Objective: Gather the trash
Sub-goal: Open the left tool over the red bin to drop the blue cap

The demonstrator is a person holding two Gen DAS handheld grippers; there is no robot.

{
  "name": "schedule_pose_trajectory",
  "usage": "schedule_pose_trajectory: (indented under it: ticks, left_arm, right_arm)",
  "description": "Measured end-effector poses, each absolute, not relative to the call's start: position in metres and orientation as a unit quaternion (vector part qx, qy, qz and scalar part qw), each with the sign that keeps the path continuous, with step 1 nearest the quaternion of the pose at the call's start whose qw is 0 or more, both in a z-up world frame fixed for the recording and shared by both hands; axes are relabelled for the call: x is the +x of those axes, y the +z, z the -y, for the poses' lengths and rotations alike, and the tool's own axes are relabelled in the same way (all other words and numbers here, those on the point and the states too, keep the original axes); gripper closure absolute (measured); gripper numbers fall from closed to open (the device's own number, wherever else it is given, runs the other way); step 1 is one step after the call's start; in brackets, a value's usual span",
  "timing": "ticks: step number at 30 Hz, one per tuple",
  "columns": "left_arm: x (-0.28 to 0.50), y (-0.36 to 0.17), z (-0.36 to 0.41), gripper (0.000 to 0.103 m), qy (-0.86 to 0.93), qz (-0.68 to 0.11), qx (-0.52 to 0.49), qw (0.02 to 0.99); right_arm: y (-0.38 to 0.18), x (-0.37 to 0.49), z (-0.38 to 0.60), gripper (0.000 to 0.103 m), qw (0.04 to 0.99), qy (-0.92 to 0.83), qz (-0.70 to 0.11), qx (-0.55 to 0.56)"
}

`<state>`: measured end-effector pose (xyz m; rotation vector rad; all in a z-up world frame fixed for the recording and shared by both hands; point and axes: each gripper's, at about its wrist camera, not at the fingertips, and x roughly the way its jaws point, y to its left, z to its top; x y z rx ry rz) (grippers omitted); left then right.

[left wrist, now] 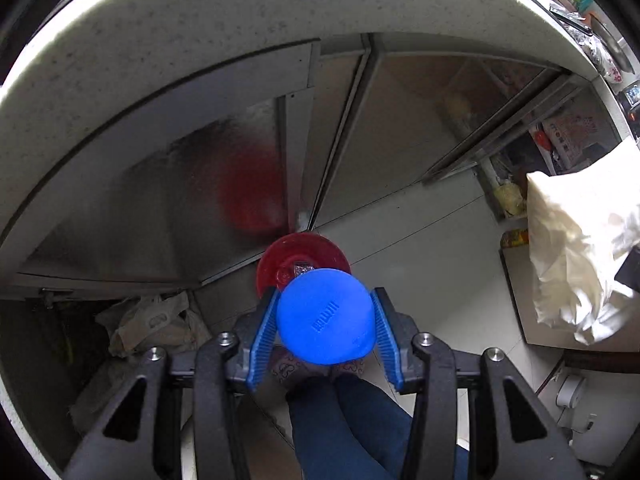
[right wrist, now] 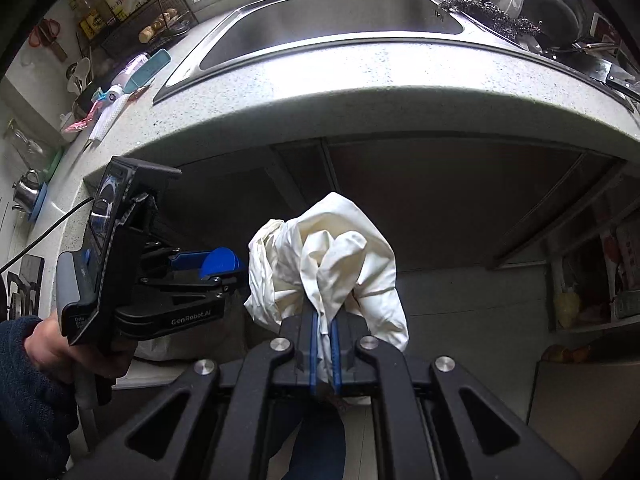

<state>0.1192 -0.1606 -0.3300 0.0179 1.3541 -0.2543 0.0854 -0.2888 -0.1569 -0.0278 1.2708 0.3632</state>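
Both grippers lowered below the front edge of the worktop [right wrist: 360, 92], in front of the cabinet doors [left wrist: 168, 200]. Left gripper [left wrist: 326, 320]: fingers [left wrist: 262, 332] part-way apart and pressed on either side of a round blue object [left wrist: 326, 316], apparently a cap or lid, directly above a red bin [left wrist: 304, 256] on the floor [left wrist: 420, 240]. Right gripper [right wrist: 325, 328]: fingers clamped nearly together on a gathered fold of crumpled white paper or plastic wrap [right wrist: 332, 256], bulk bulging free above the pinch. Likely risks: smooth rounded blue surface slipping or rolling out of a two-sided hold if tilted steeply; release slightly off the bin's narrow mouth, bouncing onto the floor; thin fold sliding out from the right fingers, or loose bulk catching on the worktop's underside or the bin's rim. Possible collision between the two grippers, close beside each other, over one small opening.
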Motion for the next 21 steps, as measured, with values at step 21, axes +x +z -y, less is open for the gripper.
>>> schedule_pose_trajectory:
  ticks: [21]
  left_arm:
    - [0.117,-0.3,0.147,0.036,-0.116,-0.611,0.018,0.783]
  right_arm:
    - [-0.155,0.088,0.281,0.098,0.787,0.166,-0.594,-0.009]
